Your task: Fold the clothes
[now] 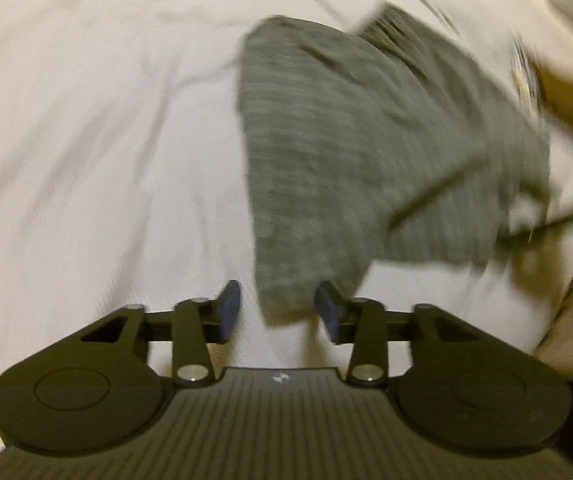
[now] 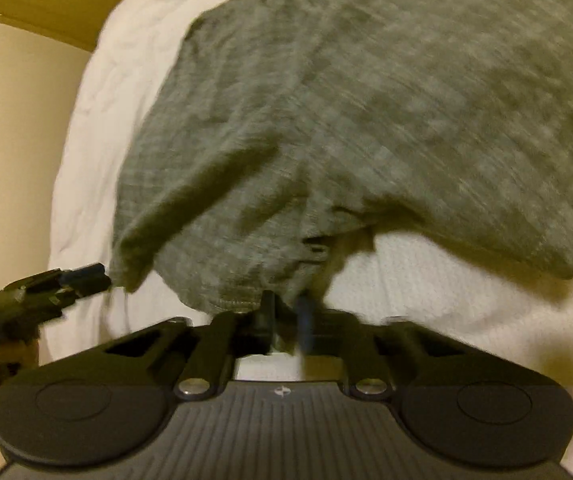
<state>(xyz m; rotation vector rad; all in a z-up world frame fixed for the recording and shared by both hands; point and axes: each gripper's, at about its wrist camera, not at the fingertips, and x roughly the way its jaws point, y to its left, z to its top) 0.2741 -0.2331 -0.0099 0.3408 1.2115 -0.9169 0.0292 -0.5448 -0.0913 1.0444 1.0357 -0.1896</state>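
Both views are blurred. The grey shirt [image 1: 366,152] lies on the white sheet [image 1: 86,140], spreading from centre out to two o'clock in the left view. The left gripper [image 1: 278,308] has its jaws apart, a shirt corner lying between them, unpinched. The right gripper [image 2: 286,312] is clamped together on the shirt's hem at six o'clock.
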